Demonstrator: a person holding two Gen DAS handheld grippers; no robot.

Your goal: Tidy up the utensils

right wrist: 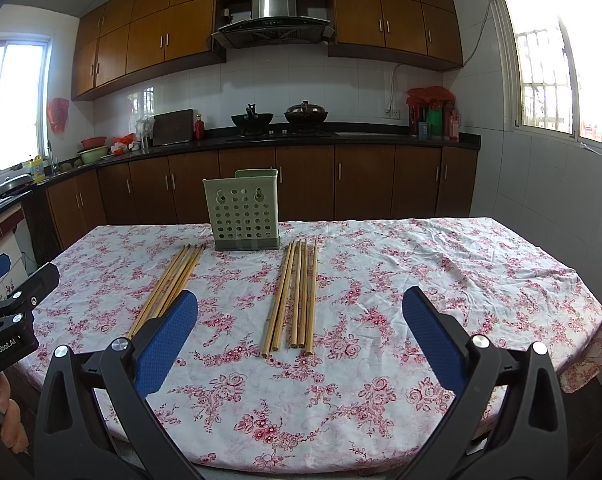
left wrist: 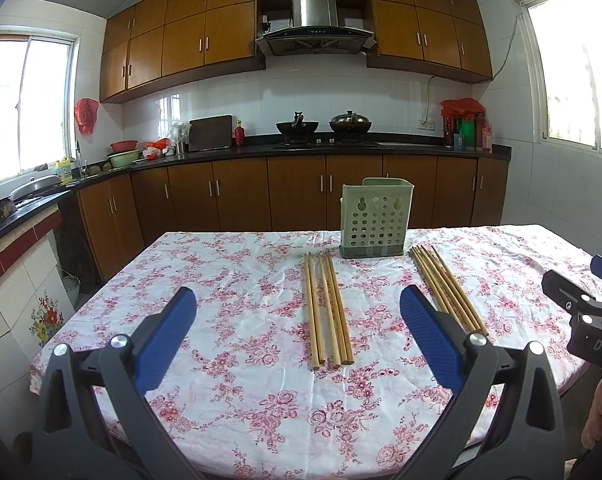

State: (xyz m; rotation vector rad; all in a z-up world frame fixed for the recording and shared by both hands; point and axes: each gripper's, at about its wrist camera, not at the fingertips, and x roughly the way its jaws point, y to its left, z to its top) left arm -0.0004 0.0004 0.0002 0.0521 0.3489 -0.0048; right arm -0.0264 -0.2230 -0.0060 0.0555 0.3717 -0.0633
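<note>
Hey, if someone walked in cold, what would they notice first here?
Two bundles of wooden chopsticks, the left bundle and the right bundle, lie on the floral tablecloth. An upright pale green perforated holder stands behind them, with nothing showing above its rim. Both open grippers, left gripper and right gripper, hover nearer the camera.

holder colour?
Pale green holder with a darker grey-green base; best seen in the right wrist view.

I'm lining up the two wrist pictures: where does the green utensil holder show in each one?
Left wrist view: the green utensil holder stands right of centre, at the table's far edge, between the two bundles.
Right wrist view: the green utensil holder stands left of centre, again between the bundles.
Shared landmark: the range hood on the far wall.
</note>
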